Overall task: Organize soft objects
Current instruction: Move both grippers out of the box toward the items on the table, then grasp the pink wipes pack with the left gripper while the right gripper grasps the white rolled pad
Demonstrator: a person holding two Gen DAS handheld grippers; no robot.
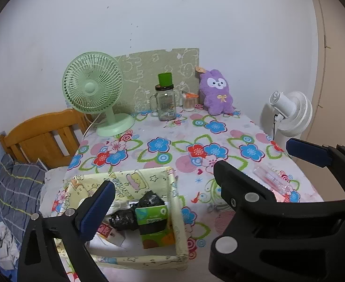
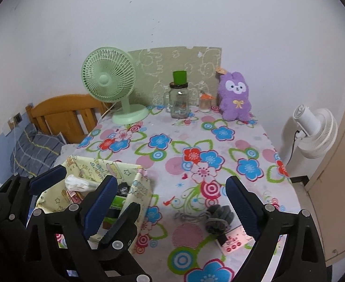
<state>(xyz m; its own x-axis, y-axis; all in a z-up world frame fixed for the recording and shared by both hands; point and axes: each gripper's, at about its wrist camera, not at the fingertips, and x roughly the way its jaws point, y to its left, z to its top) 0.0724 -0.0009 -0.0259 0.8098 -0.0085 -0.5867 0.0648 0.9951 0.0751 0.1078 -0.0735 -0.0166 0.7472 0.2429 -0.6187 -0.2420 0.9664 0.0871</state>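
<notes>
Left gripper hangs with its jaws wide and nothing between them, above the table's near-left corner, where the yellow fabric bin stands. Its blue pad sits over the bin's contents: black bundles and a green packet. The purple plush stays upright at the far edge, well apart from this gripper, so it looks not yet put away.

Right gripper, in its own view, is also spread wide and empty. Just ahead of it, close to its right finger near the table's front edge, lies a grey soft bundle beside a pink card. Judging by this, the bin is partly filled, while bundle and plush remain.
</notes>
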